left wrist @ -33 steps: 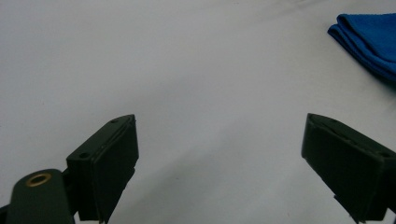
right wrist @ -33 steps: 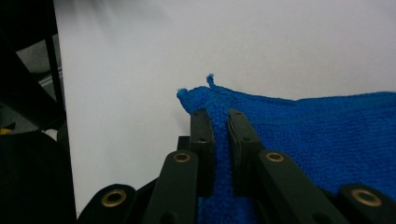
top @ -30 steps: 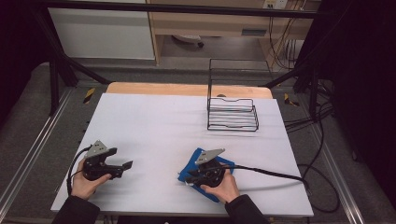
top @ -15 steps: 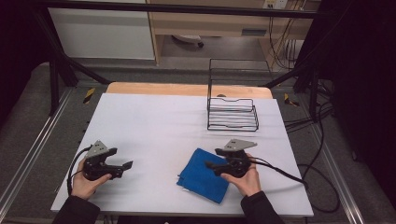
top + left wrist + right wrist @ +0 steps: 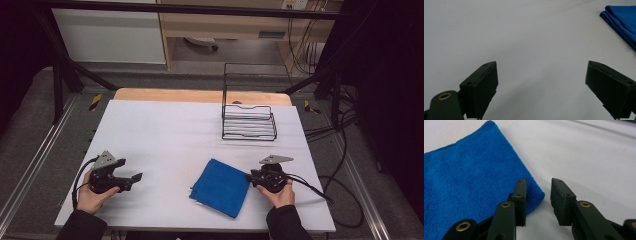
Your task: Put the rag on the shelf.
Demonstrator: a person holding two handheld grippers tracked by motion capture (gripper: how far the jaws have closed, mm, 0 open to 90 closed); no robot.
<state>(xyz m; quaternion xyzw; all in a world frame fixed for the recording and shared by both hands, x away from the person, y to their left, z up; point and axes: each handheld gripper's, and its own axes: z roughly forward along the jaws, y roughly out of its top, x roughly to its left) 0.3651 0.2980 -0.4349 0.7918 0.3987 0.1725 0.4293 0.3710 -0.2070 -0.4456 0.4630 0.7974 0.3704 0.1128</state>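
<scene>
Now | blue cloth [image 5: 221, 186]: folded, flat on the white desk [image 5: 170, 135], near its front edge | right hand-held gripper [image 5: 538, 195]: jaws narrowly apart, just closing, nothing between them, at the cloth's corner | left hand-held gripper [image 5: 541, 82]: jaws wide, holding nothing, well apart from cloth | wire rack [image 5: 248, 120]: at the back

cloths: 1, blue cloth [image 5: 222, 186] folded, near the bench [image 5: 165, 135] front edge | wire racks: 1, black wire rack [image 5: 248, 116] toward the far right corner | grippers: 2, left gripper [image 5: 134, 179] near the front left corner, right gripper [image 5: 251, 176] near the front right corner | hands: 2
</scene>
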